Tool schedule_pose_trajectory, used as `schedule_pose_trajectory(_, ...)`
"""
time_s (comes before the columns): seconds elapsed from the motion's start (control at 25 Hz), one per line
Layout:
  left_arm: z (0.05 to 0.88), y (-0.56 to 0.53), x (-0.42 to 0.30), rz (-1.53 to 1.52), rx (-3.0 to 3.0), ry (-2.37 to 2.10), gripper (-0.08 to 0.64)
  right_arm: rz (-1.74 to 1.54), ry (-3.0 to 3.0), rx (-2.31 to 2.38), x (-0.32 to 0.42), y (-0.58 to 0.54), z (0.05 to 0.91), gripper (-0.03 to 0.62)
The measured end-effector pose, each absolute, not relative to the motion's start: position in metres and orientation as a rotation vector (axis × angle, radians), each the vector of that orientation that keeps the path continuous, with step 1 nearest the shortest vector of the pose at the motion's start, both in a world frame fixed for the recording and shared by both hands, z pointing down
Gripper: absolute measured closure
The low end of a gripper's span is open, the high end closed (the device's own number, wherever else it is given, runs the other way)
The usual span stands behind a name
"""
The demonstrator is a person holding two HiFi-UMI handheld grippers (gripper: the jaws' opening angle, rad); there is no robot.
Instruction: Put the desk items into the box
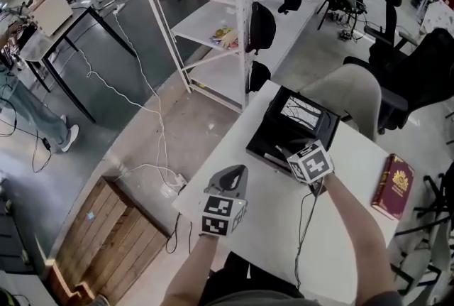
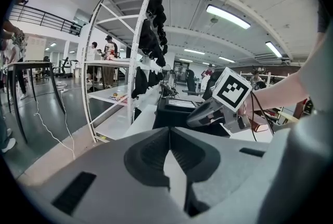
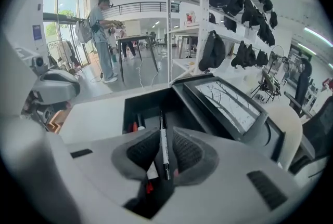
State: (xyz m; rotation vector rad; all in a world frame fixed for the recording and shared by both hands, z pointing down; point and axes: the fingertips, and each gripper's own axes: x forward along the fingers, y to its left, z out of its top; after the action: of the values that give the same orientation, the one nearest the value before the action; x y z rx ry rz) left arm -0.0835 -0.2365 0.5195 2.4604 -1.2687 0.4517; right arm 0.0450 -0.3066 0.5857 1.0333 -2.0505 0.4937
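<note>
A black box with its lid tipped open stands at the far edge of the white table. My right gripper hovers over the box's open compartment. In the right gripper view a black-and-white pen lies lengthwise between the pads of the right gripper with a gap beside it, above the box, where red-tipped items rest. My left gripper sits near the table's front-left corner; the left gripper has its tips touching and nothing between them.
A red book lies at the table's right edge. A black cable runs down the tabletop. A white shelving rack stands beyond the box, a beige chair at the far right, and a wooden pallet on the floor to the left.
</note>
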Motion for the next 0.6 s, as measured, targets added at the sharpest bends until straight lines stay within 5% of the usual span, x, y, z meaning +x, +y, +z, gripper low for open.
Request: schedule_pose_trajectory(0.6, 0.498, -0.236, -0.058, 0.456, 2.555, -1.225, 0.551, 0.465, -2.292, 1.393, 0.059, -0.265, 0.486, 0.584)
